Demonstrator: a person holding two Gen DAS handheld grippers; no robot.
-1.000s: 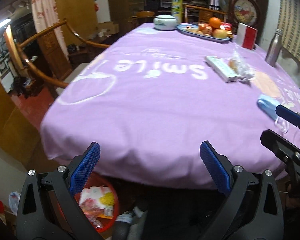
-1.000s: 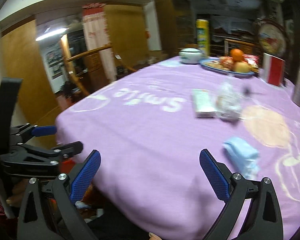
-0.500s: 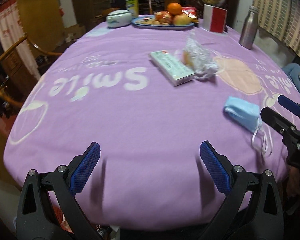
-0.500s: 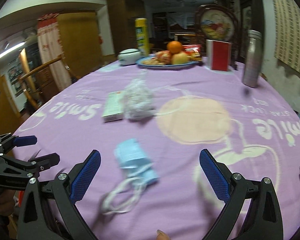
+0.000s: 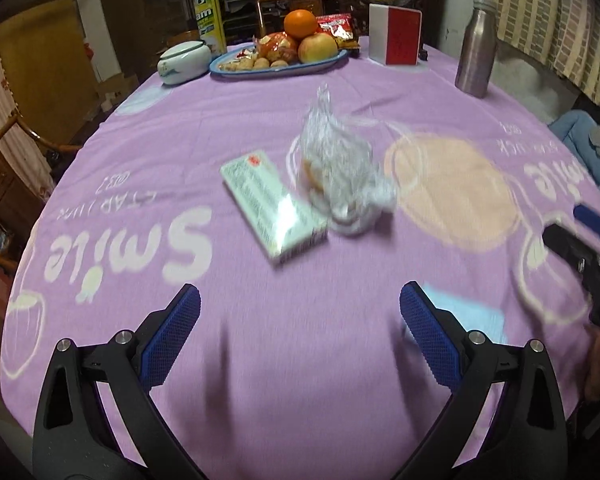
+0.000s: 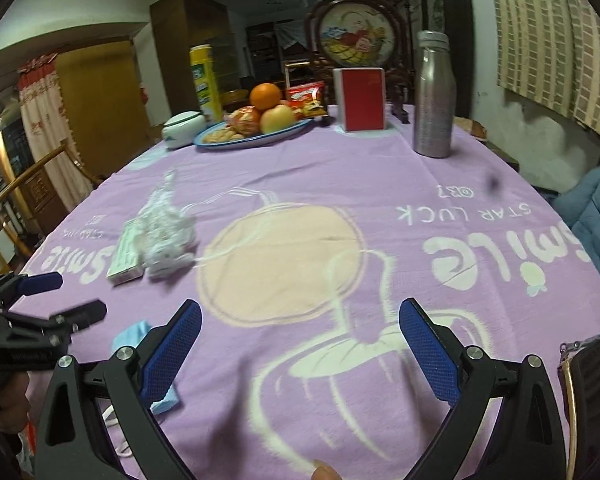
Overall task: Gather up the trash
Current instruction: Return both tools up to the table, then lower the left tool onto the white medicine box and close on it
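Left gripper (image 5: 300,320): jaws spread wide, nothing between them, low over the purple tablecloth (image 5: 140,152) at the bottom of the left wrist view. Right gripper (image 6: 300,334): also spread wide and empty, bottom centre of the right wrist view.

Nearest trash candidate is the blue face mask (image 5: 460,316), flat on the cloth at lower right of the left view, partly hidden behind the left gripper's right finger. In the right view the mask (image 6: 134,334) sits at lower left behind that gripper's left finger, white ear loops trailing toward the table's near edge.

Further out, mid-frame: a crumpled clear plastic bag (image 5: 340,172) with something orange inside, touching a flat white-green box (image 5: 272,204). Top of frame: fruit plate (image 5: 320,62), yellow can (image 5: 209,12), red-white box (image 5: 396,34), steel bottle (image 5: 476,46). They look like keepers, not trash.

Step, my read: approach phase, nothing picked yet. The mask lies between the two tools; can't tell which is going for it.

Next move: centre the jaws over the mask body, drop to the cloth, pinch. It's thin and limp, so watch for grabbing tablecloth with it, or catching only a loop. The bag looks like an easier pinch at its twisted top.
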